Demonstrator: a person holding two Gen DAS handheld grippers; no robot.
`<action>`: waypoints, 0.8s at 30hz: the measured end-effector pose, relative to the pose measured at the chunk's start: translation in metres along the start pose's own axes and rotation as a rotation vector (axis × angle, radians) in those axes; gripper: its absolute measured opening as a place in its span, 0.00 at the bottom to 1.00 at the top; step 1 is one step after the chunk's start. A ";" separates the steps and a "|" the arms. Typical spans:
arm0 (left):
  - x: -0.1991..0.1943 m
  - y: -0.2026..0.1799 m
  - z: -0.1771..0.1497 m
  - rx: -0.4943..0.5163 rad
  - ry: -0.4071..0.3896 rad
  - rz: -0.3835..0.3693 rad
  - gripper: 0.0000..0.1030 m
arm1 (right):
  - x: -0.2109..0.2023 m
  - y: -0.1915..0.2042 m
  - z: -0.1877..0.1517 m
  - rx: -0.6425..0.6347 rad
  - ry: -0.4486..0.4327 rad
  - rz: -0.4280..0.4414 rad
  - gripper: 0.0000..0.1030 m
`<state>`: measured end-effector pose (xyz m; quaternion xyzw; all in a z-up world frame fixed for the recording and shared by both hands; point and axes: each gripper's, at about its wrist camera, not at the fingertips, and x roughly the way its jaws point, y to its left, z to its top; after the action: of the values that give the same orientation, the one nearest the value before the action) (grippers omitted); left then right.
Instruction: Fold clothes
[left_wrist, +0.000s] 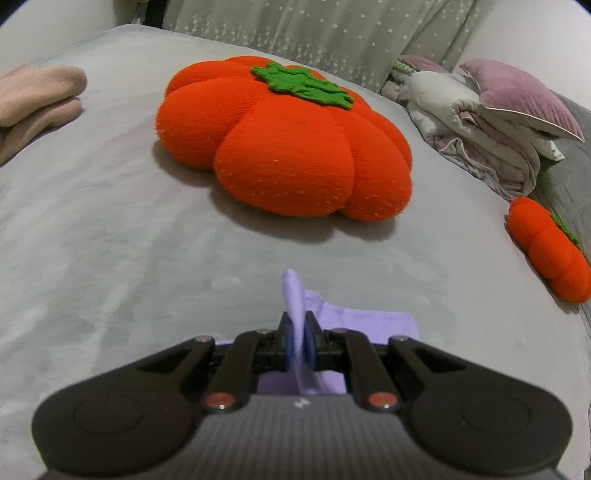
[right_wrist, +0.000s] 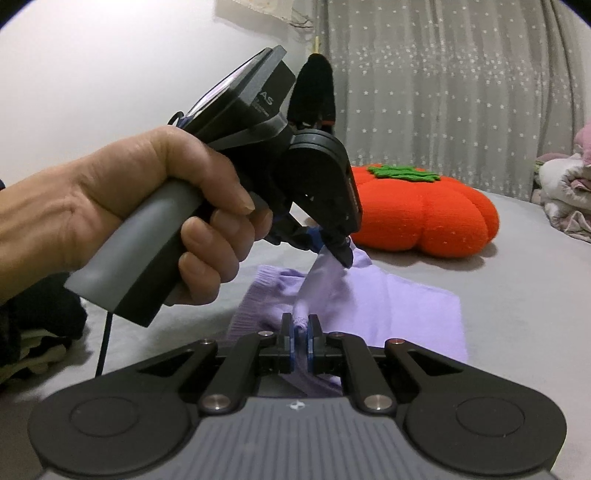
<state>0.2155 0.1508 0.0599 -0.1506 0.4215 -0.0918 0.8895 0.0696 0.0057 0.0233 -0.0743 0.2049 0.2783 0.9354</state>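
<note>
Grey bed: pumpkin cushion beyond lilac garment.

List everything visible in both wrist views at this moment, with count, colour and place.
garment: 1, lilac, on bed, pinched by both grippers
bed: 1, grey cover, under everything
large cushion: 1, orange pumpkin shape, mid bed
small cushion: 1, orange, right edge
bedding pile: 1, white and mauve, far right
pink cloth: 1, far left
curtain: 1, grey, starred, behind
left gripper: shut on garment
right gripper: shut on garment
hand: 1, holding left gripper
</note>
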 end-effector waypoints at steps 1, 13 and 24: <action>0.000 0.002 0.000 -0.001 -0.002 0.000 0.07 | 0.001 0.002 0.000 -0.006 0.000 0.003 0.08; -0.007 0.028 -0.005 -0.067 -0.043 0.002 0.07 | 0.013 0.010 -0.004 -0.083 0.014 0.013 0.08; -0.007 0.045 -0.013 -0.086 -0.054 0.025 0.07 | 0.024 0.026 -0.007 -0.163 0.030 0.048 0.08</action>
<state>0.2021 0.1922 0.0419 -0.1859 0.4027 -0.0583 0.8944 0.0708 0.0370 0.0061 -0.1496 0.1974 0.3150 0.9162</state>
